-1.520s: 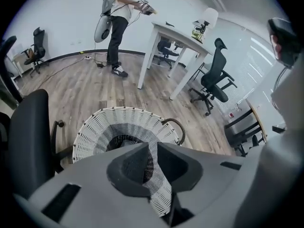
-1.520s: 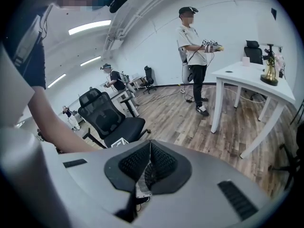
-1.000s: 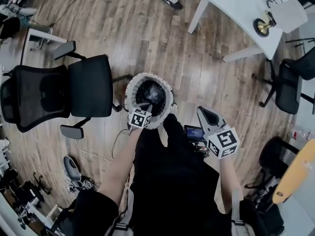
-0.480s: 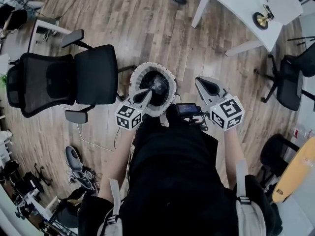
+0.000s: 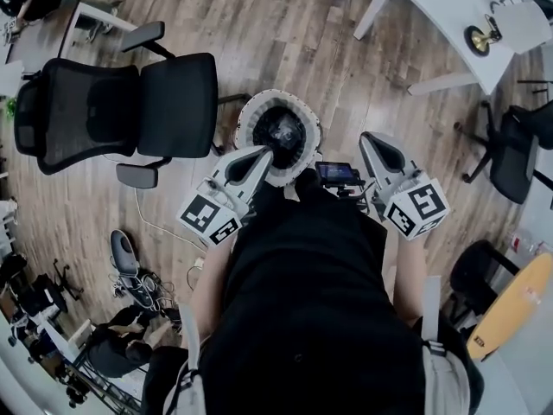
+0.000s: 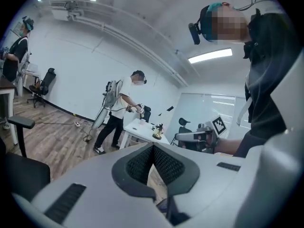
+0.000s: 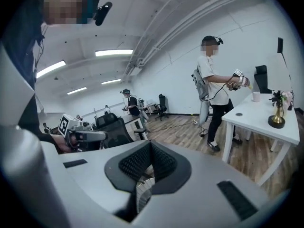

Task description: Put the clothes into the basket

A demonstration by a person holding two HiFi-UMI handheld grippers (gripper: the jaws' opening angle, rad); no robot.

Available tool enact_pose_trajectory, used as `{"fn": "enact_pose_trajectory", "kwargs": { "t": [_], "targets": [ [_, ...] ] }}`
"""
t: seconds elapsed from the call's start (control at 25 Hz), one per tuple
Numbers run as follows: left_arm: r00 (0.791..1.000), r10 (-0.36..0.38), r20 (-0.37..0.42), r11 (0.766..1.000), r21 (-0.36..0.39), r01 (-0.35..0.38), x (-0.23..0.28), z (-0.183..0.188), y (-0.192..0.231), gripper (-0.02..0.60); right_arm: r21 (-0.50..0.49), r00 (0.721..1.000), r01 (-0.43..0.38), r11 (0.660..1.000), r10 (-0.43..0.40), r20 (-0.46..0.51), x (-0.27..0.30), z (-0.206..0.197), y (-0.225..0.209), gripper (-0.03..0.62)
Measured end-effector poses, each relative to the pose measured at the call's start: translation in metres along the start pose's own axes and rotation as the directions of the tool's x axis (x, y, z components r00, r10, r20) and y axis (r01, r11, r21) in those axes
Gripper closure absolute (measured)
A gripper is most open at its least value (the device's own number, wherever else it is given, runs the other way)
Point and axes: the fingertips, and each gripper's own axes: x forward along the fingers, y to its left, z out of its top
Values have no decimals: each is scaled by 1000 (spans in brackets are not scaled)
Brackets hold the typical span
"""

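Observation:
A round white woven basket stands on the wood floor in front of me, with dark clothes lying inside it. My left gripper is held high over the basket's near rim, shut and with nothing between its jaws. In the left gripper view, the left gripper points nearly level into the room. My right gripper hovers to the right of the basket, also shut and holding nothing. In the right gripper view, a strip of the basket shows below the right gripper.
A black office chair stands just left of the basket. A white table with a gold trophy is at the far right, with another dark chair near it. Shoes and cables lie at lower left. A person works at the table.
My left gripper has risen from the basket's opening and levelled out, still shut. The right gripper has risen a little. The basket keeps its dark clothes.

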Motion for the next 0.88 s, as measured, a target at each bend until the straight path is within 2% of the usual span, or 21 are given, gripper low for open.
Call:
{"fn": "enact_pose_trajectory", "kwargs": {
  "t": [0.24,0.88],
  "targets": [
    [999,-44,22,999,-5,44,-3,4,-10,569,-7,1000,-23,1000,23,-7,-7,-5,12,580],
    [999,-36,23,999,-19,37,-7,-2,-9,569,-63,1000,-15,998,15,-6,-6,-6,27,580]
  ]
}}
